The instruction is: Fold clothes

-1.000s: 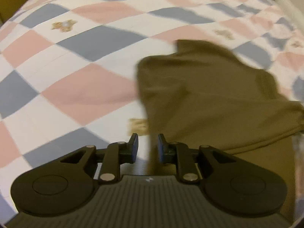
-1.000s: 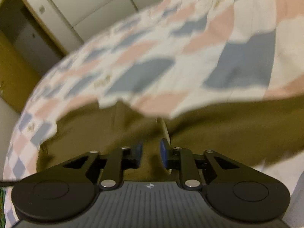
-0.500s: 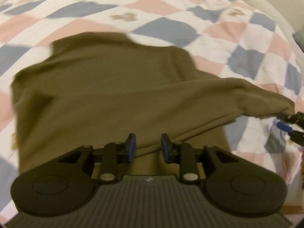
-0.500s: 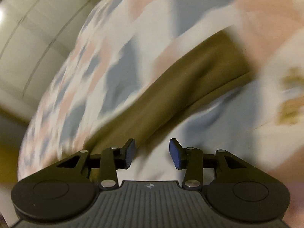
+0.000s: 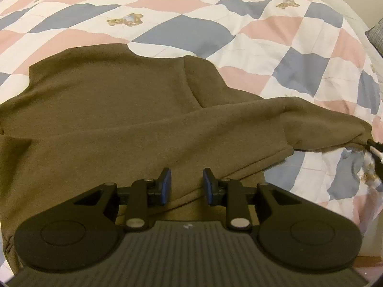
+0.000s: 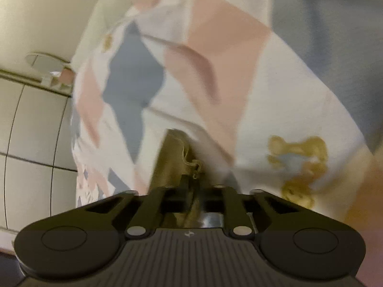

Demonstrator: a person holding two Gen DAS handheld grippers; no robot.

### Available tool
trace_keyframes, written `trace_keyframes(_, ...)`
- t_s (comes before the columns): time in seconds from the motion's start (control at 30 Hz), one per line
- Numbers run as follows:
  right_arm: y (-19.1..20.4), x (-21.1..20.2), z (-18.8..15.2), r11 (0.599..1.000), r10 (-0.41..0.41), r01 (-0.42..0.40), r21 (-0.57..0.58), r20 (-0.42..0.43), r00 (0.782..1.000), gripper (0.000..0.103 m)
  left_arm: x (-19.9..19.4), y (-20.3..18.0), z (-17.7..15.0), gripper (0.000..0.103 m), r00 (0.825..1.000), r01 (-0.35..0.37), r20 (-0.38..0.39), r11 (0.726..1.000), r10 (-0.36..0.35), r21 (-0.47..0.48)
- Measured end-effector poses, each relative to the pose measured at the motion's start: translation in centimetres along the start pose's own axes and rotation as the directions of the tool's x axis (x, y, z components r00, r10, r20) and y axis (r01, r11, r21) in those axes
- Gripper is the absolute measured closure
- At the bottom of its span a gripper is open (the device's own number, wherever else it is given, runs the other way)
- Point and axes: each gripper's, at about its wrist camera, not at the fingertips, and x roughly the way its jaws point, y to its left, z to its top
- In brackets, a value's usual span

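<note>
An olive-brown sweater lies spread on the checked quilt in the left wrist view, neck away from me, one sleeve stretched off to the right. My left gripper hovers open just above the sweater's folded lower edge, nothing between its blue pads. At the far right edge, the right gripper pinches the sleeve's cuff. In the right wrist view, my right gripper is shut on that olive cuff, which bunches between the fingers.
The quilt has pink, blue and white diamonds with small bear prints and covers the whole bed. White cupboard doors and a pale wall stand beyond the bed's edge in the right wrist view.
My right gripper went from open beside the sleeve to shut on its cuff. The left gripper shifted over the sweater and stayed open.
</note>
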Motion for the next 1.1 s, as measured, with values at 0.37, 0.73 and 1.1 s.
trace_keyframes(0.37,1.7,-1.0,1.7,0.921,-0.122,0.111,-0.373,-0.006,0.992,0.099,1.2,0.8,0.1,0.080,0.999,-0.014,-0.030,0.999,0.012,-0.039)
trace_keyframes(0.73,-2.5,-1.2,0.4,0.996,-0.076,0.074,-0.057,-0.033,0.997,0.052,1.0,1.6,-0.3,0.080,0.999,-0.031,-0.028,0.998,0.029,-0.048)
trace_keyframes(1.1,-0.7,3.2,-0.7,0.993,-0.106,0.103,-0.050,-0.069,0.992,0.095,-0.7,3.3,-1.3,0.078,0.998,-0.056,-0.003,0.993,0.056,-0.101)
